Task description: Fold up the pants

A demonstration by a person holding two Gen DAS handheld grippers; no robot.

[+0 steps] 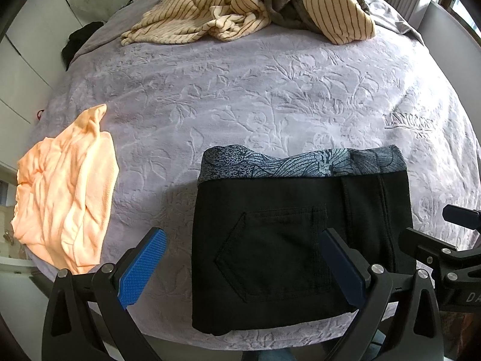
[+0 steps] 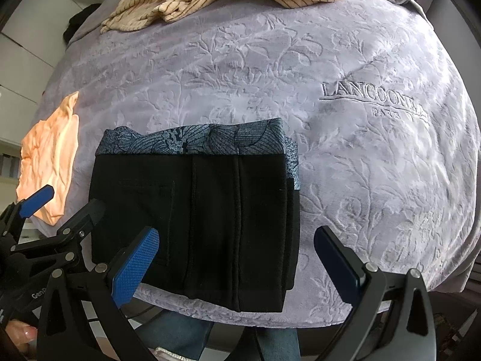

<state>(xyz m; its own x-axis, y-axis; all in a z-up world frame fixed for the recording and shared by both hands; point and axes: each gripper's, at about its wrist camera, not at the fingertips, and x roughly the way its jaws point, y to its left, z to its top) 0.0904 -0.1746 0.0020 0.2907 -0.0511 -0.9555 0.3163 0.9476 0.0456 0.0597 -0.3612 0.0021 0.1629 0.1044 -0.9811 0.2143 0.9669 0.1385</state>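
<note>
The black pants (image 1: 279, 240) were seen folded into a compact rectangle, laid flat on the grey embossed bed cover (image 1: 240, 96) near the front edge of the bed. A patterned blue-grey waistband (image 1: 300, 162) was turned toward the far side, and 1 back pocket (image 1: 270, 249) was shown on top.

The left gripper (image 1: 245, 266) was held above the pants' near-left part, its fingers (image 1: 142, 267) spread wide w/ nothing pinched; 1 finger was over the bare cover, the other over the black cloth. Contact w/ the cloth couldn't be told.

The right gripper (image 2: 237, 266) was held over the pants' near-right part, fingers (image 2: 135, 266) likewise spread wide and empty, the pants' right edge lying between them in the right wrist view.

An orange garment (image 1: 66, 186) was left crumpled at the bed's left edge, well apart from the pants. Striped cream clothes (image 1: 240, 9) were piled at the far end.
</note>
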